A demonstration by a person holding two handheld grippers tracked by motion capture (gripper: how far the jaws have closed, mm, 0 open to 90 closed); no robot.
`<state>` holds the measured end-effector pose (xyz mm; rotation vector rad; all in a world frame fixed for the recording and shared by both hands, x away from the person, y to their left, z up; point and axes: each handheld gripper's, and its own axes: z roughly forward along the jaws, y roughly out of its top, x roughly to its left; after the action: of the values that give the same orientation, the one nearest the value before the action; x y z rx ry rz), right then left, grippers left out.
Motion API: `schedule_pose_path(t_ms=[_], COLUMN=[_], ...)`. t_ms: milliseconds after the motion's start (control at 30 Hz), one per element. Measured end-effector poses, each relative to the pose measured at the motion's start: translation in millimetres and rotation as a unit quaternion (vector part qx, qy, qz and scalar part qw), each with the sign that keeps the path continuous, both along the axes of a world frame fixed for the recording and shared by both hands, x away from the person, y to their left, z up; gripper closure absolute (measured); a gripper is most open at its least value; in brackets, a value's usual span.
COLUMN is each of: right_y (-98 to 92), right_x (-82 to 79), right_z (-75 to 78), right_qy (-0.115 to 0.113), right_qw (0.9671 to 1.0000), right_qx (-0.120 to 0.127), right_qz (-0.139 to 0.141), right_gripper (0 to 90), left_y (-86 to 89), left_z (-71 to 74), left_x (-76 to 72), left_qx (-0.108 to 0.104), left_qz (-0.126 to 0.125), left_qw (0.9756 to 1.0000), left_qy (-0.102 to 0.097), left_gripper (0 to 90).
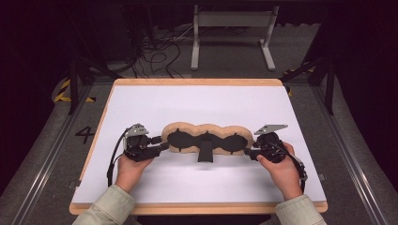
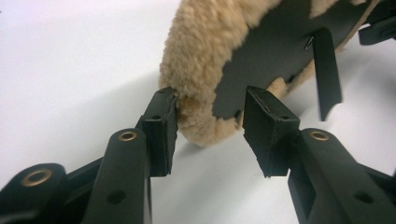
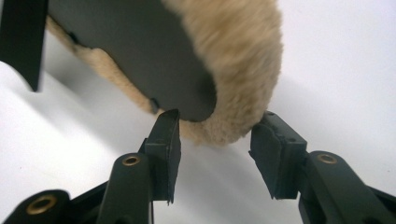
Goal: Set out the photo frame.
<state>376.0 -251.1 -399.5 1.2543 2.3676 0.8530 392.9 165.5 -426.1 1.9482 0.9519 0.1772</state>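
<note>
A tan fleece pad [image 1: 195,127] with three lobes and a black backing lies face down across the middle of the white table [image 1: 197,101]. A short black strap [image 1: 205,152] sticks out of its near edge. My left gripper [image 1: 164,146] is at the pad's left end. In the left gripper view the gripper [image 2: 211,105] has that end of the pad [image 2: 205,51] between its jaws, one pad on the fleece, the other on the black backing. My right gripper [image 1: 248,152] is at the right end. In the right gripper view the gripper [image 3: 219,128] clasps the pad [image 3: 233,60] the same way.
The white table top has a wooden rim [image 1: 197,208] along its near edge. Behind the table a grey metal stand [image 1: 232,28] and loose cables [image 1: 155,51] sit on the dark floor. Floor rails [image 1: 51,150] run along both sides of the table.
</note>
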Motion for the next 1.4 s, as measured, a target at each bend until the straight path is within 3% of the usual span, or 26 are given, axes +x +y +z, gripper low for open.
schedule_pose_path(t_ms=[533, 1067, 1300, 1400], right_y=[0.8, 1.7, 0.0, -1.8], right_x=[-2.7, -24.0, -26.2, -26.7], right_z=[1.0, 0.0, -0.1, 1.6], right_qy=[-0.009, -0.025, -0.026, -0.03], right_qw=[0.9999, 0.9985, 0.9981, 0.9979], right_qx=[-0.011, -0.037, -0.036, -0.029], right_qz=[-0.001, 0.031, 0.044, 0.048], right_gripper=[57.7, 56.5, 53.3, 49.9], left_y=[-1.7, -0.6, -1.7, -1.0], left_z=[-4.3, -2.8, -3.5, -3.9], left_x=[0.9, -6.3, -5.9, -5.6], left_qx=[0.012, 0.041, 0.034, 0.047], left_qz=[-0.001, -0.026, -0.033, -0.037], left_qw=[0.9999, 0.9988, 0.9987, 0.9981], left_qy=[0.008, 0.009, 0.017, 0.014], left_gripper=[54.9, 54.7, 45.4, 45.6])
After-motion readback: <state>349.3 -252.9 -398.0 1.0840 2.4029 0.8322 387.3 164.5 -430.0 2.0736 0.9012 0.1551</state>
